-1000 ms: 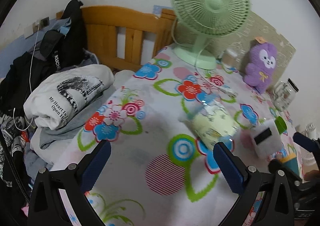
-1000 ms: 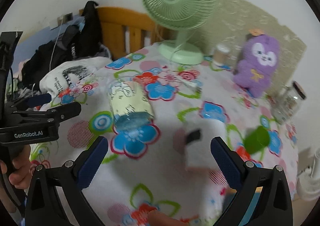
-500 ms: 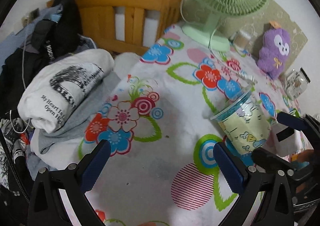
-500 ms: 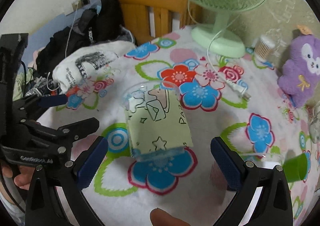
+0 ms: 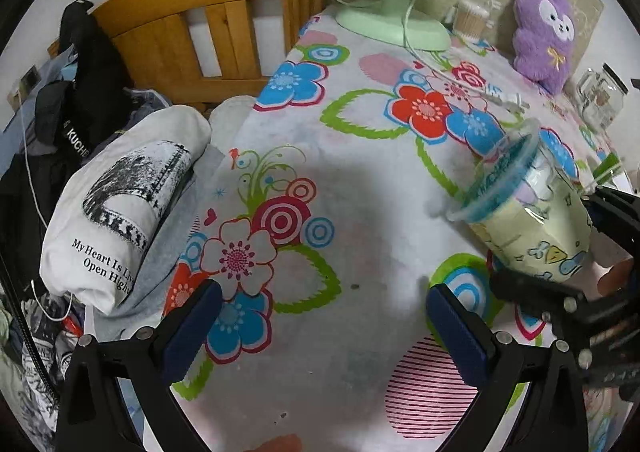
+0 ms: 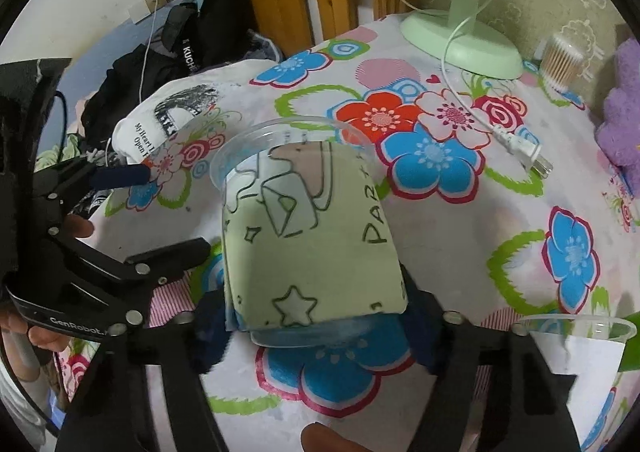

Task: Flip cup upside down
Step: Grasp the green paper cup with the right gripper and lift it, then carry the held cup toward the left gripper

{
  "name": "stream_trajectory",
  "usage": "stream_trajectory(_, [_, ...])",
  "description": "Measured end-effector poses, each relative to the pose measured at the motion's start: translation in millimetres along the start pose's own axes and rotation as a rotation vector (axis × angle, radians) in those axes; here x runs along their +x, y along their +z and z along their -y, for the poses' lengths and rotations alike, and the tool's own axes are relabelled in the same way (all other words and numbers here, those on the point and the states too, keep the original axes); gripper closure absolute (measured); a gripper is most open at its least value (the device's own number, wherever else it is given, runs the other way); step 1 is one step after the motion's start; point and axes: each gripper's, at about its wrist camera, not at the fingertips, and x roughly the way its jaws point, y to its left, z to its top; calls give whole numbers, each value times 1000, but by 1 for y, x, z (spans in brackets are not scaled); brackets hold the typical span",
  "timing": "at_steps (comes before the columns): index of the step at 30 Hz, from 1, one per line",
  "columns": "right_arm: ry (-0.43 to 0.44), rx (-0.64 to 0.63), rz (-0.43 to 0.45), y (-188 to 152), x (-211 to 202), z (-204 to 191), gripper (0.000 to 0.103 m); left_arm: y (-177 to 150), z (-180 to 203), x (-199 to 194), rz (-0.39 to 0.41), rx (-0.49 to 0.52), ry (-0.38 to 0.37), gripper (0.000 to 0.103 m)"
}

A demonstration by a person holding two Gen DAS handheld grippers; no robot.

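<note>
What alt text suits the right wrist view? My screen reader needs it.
The right gripper clamps a pale green cartoon-printed plastic cup near its base, rim pointing away, above a floral tablecloth. The left gripper is open beside it.

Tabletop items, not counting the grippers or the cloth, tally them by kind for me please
Cups: 3, the printed cup, a clear one, a green one
Fan: 1
Plush toy: 1
Glass jar: 1
Cotton swab tub: 1
Total: 7

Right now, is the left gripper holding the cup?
No, the left gripper is open and empty; the right gripper clamps the cup.
</note>
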Motion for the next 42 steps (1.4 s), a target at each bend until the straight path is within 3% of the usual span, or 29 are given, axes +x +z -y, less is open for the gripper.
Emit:
stream_trajectory(5, [-22,-36,26,-2,-10,-8,39,-1,7,-1,-2,52,-22,0])
stream_trajectory(11, [-44,-60,40,-6,-23,-16,41,-7,18,-9,13,111,6,0])
stream_trajectory(20, [-76,-55,88,-35,-59,-20,41,-23,36,-33,38,168,-28,0])
stream_trajectory(32, [-137,10,149,-120,-122,-10,41,-70,106,-68,56,340,-126,0])
stream_trajectory(42, [-216,123,149,-219,-173,-6,41,-118,170,-89,53,476,-218,0])
